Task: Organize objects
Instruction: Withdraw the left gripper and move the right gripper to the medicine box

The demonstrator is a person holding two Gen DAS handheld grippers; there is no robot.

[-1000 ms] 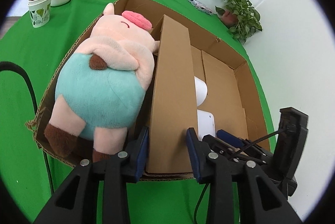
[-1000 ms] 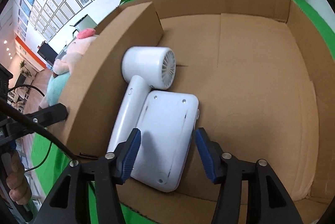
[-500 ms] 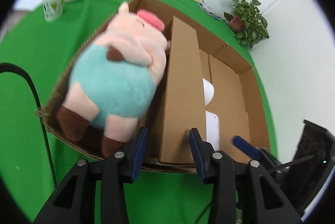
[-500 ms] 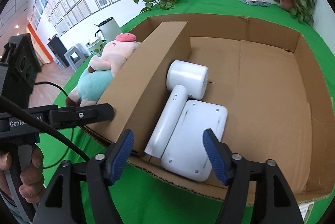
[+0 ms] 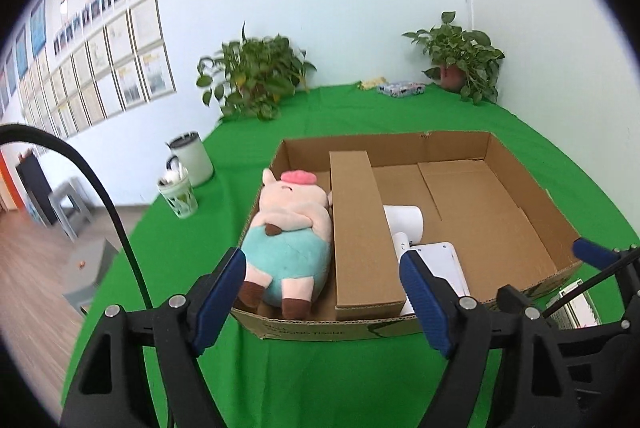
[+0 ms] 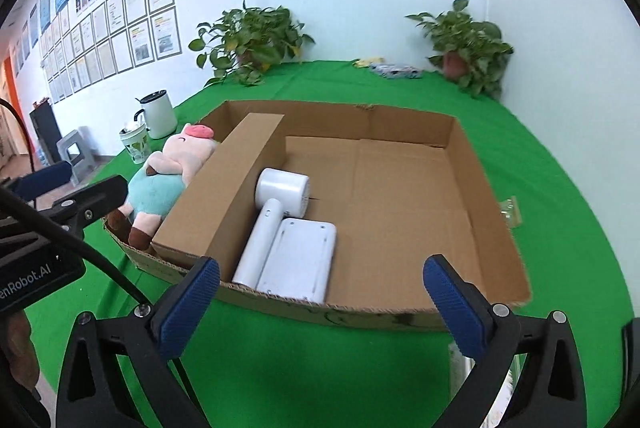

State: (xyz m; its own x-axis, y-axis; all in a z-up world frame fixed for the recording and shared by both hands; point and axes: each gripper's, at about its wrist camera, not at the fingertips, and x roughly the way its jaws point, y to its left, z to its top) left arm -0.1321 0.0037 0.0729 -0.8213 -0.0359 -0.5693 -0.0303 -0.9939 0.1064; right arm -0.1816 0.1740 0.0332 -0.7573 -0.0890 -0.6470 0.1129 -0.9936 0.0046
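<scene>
A shallow cardboard box [image 5: 532,188] [image 6: 472,164] sits on the green table, split by a tall cardboard divider [image 5: 360,220] [image 6: 228,188]. A plush pig [image 5: 288,228] [image 6: 168,172] lies in the left compartment. A white hair dryer [image 5: 404,224] [image 6: 276,200] and a flat white device [image 5: 444,260] [image 6: 300,252] lie in the right compartment beside the divider. My left gripper [image 5: 324,292] is open and empty in front of the box. My right gripper [image 6: 324,300] is open and empty in front of the box's near wall.
A white kettle [image 5: 192,160] [image 6: 158,114] and a green patterned cup [image 5: 178,194] [image 6: 136,144] stand left of the box. Two potted plants [image 5: 252,80] [image 5: 460,56] and small packets [image 5: 400,89] sit at the table's back. A small object [image 6: 510,212] lies right of the box.
Both grippers have pulled back and up away from the box and opened wider. The white device lies released in the right compartment. The box contents have not moved.
</scene>
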